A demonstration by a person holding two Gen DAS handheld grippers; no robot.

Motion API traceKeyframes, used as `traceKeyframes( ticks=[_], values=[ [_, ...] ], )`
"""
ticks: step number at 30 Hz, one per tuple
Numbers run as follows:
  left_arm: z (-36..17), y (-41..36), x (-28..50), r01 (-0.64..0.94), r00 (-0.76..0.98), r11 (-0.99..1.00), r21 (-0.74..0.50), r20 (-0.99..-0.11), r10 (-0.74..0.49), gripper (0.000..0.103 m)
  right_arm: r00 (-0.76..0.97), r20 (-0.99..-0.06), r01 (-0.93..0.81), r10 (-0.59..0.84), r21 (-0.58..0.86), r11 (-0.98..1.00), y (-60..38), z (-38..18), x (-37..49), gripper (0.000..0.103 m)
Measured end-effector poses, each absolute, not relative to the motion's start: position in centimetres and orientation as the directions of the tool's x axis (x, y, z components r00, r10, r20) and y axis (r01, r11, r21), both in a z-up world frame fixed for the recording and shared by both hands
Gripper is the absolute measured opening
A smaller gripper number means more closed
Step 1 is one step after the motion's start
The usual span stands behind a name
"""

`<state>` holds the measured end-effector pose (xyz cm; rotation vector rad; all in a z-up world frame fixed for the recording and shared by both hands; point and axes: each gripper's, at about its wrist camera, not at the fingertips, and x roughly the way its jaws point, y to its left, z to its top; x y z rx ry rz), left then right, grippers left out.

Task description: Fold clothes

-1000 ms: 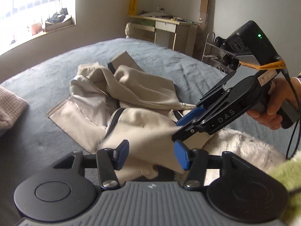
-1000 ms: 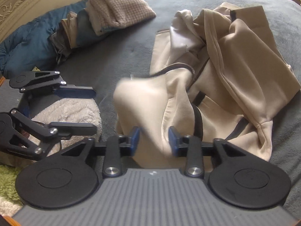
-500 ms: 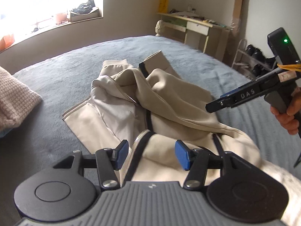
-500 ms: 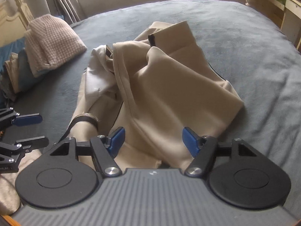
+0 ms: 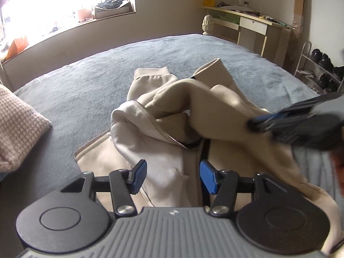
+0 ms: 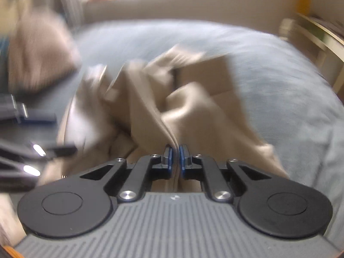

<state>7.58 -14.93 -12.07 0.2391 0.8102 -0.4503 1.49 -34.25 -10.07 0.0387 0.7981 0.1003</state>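
A beige zip jacket point(image 5: 193, 116) lies crumpled on the blue-grey bed cover point(image 5: 90, 86). Its pale lining and zipper show on the left side. My left gripper point(image 5: 173, 176) is open, low over the jacket's near edge, nothing between its blue pads. My right gripper point(image 6: 174, 158) is shut on a fold of the beige jacket point(image 6: 193, 111); this view is motion-blurred. The right gripper also shows in the left wrist view point(image 5: 279, 122), over the jacket's right side. The left gripper shows blurred at the left edge of the right wrist view point(image 6: 49, 133).
A folded pink-beige knit point(image 5: 17, 129) lies on the bed to the left. A desk point(image 5: 247, 23) and a shoe rack point(image 5: 318, 68) stand past the bed's far right. A window sill point(image 5: 64, 19) is at the back left.
My right gripper has closed on a fold of the jacket and is moving fast, blurring its view. My left gripper stays open and has moved forward over the jacket.
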Motion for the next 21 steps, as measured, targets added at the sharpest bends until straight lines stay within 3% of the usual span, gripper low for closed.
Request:
traceKeyframes(
  ticks=[5, 10, 18, 21],
  values=[
    [-13.0, -15.5, 9.7, 0.444, 0.603, 0.895, 0.054, -0.757, -0.253, 0.056, 0.789, -0.614, 0.203, 0.025, 0.299, 0.933, -41.6, -6.8, -2.4, 0.005],
    [-13.4, -15.9, 10.3, 0.439, 0.603, 0.896, 0.071, -0.763, -0.235, 0.056, 0.845, -0.523, 0.418, -0.114, 0.512, 0.75, -48.8, -4.8, -8.1, 0.005],
    [-13.3, -16.4, 9.4, 0.445, 0.597, 0.891, 0.092, -0.772, -0.219, 0.056, 0.737, -0.588, 0.673, -0.334, 0.684, 0.281, -54.4, -11.4, -20.2, 0.003],
    [-13.0, -16.6, 8.9, 0.458, 0.596, 0.883, 0.101, -0.772, -0.221, 0.057, 0.673, -0.655, 0.714, -0.342, 0.696, 0.072, -54.9, -15.1, -22.9, 0.005]
  ],
)
